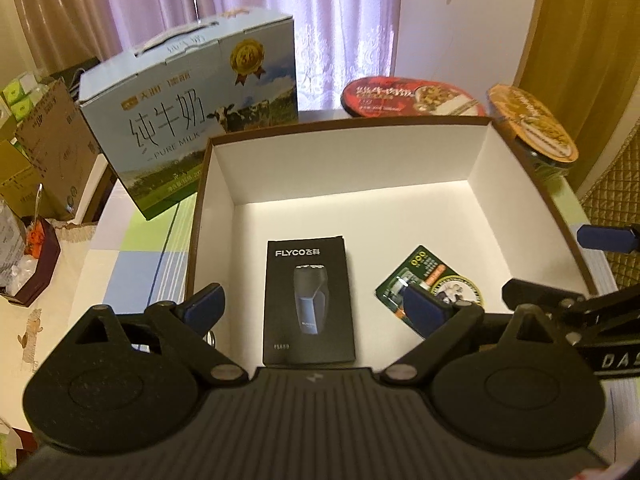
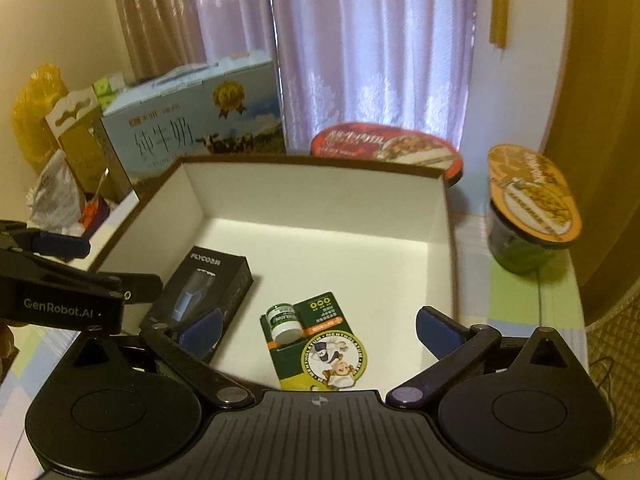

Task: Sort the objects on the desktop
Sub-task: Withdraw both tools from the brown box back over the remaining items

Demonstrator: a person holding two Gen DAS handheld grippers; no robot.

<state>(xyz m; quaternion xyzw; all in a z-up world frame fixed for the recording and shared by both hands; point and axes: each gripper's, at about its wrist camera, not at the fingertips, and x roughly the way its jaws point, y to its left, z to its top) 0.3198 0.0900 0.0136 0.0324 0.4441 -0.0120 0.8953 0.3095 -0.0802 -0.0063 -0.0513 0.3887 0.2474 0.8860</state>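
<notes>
Pale lilac curtains [image 2: 372,52] hang behind a table under a checked pastel tablecloth [image 1: 136,264], and most of that surface is taken by a large open cardboard box with brown rim and white inside [image 1: 360,168]. Its floor is largely bare toward the far wall and the far corners; only the near part is occupied. Behind its left corner stands a light-blue milk carton case [image 1: 192,120], close to the rim. Past the far edge lies a red oval instant-meal lid [image 2: 384,148], and off the right corner sits a green cup with an orange lid [image 2: 532,208], near the table's edge. Inside the box, a black rectangular shaver carton [image 1: 308,300] lies flat, well clear of the left wall. Just right of it, apart, lies a green blister card holding a small white-capped jar [image 2: 316,332]. The left gripper [image 1: 316,312] hangs spread above the shaver carton, grasping nothing. The right gripper [image 2: 320,332] is wide apart over the card, likewise released.
</notes>
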